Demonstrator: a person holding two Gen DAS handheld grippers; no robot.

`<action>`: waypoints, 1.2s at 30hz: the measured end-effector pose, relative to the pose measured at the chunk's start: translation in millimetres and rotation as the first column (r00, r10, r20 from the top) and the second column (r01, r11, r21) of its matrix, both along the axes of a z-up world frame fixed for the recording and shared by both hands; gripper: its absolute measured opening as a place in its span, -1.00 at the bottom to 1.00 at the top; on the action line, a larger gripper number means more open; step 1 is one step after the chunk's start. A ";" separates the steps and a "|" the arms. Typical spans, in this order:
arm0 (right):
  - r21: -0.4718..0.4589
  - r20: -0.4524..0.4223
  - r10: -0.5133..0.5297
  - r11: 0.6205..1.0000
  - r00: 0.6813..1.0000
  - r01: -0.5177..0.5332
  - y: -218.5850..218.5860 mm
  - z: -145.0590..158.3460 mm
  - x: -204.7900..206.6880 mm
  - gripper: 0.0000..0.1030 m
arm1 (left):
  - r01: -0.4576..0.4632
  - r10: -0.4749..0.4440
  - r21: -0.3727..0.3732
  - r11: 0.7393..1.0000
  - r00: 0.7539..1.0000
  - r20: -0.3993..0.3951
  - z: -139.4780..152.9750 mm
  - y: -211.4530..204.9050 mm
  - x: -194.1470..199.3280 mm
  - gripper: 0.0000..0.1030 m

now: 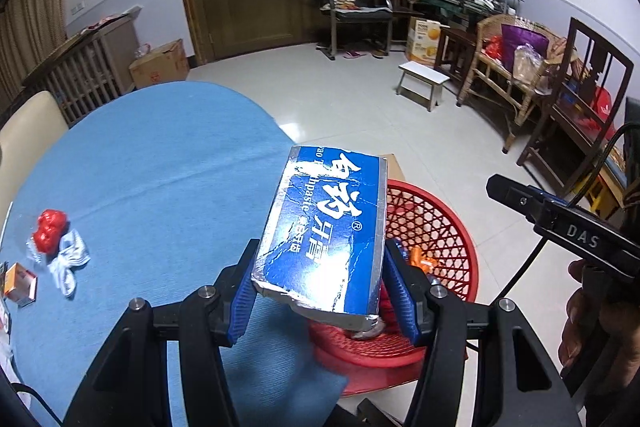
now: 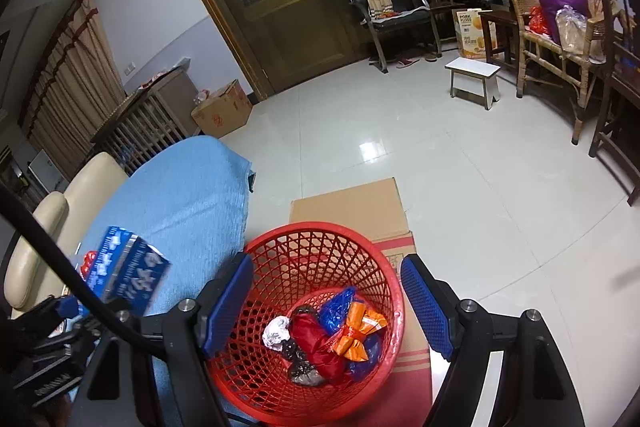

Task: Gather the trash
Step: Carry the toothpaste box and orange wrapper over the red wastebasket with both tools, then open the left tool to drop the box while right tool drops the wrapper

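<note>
Blue-clothed worktop (image 1: 160,155), bearing a red wrapper (image 1: 50,230), white crumpled paper (image 1: 70,263) and small orange box (image 1: 22,283); red basket (image 2: 320,251) on cardboard (image 2: 356,207) on tiled floor (image 2: 480,187).

Toothpaste box (image 1: 326,227): blue with white lettering, silver edges, white crease cracks. Basket (image 2: 320,259): red, open lattice weave. Inside it: orange wrappers (image 2: 358,331), blue bag (image 2: 336,307), red bundle (image 2: 316,343), silver foil ball (image 2: 276,333). Desk (image 1: 152,163) cover: light blue, fine ribbed texture. On it: red-and-white crumpled wrapper (image 1: 56,243), small orange box (image 1: 22,285). Both tools black with blue ribbed pads (image 2: 426,305). Floor (image 2: 460,155): glossy white tile. Cardboard (image 2: 352,209) under the basket: brown, with a red printed part.
</note>
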State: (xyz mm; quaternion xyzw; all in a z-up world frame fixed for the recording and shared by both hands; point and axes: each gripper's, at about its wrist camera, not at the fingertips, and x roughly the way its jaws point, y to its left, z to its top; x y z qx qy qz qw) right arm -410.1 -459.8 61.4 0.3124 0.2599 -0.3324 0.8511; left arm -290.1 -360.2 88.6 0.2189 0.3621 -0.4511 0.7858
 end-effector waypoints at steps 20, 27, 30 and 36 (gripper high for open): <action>-0.056 0.040 -0.024 0.998 0.999 0.026 8.4 27.1 -22.9 0.55 | 0.051 -0.051 0.056 0.997 0.999 -0.006 -26.0 -35.4 -16.3 0.17; -0.080 0.057 -0.032 0.996 0.998 0.037 13.0 37.8 -32.1 0.55 | 0.059 -0.057 0.083 0.995 0.998 -0.027 -37.0 -46.9 -15.4 0.22; -0.090 0.062 -0.033 0.995 0.998 0.038 15.4 42.7 -34.8 0.55 | 0.069 -0.064 0.117 0.991 0.997 -0.044 -41.5 -54.2 -12.5 0.43; -0.105 0.065 -0.024 0.994 0.998 0.030 23.5 48.4 -35.3 0.55 | 0.017 -0.013 0.087 0.996 0.999 -0.046 -33.6 -35.9 -0.8 0.48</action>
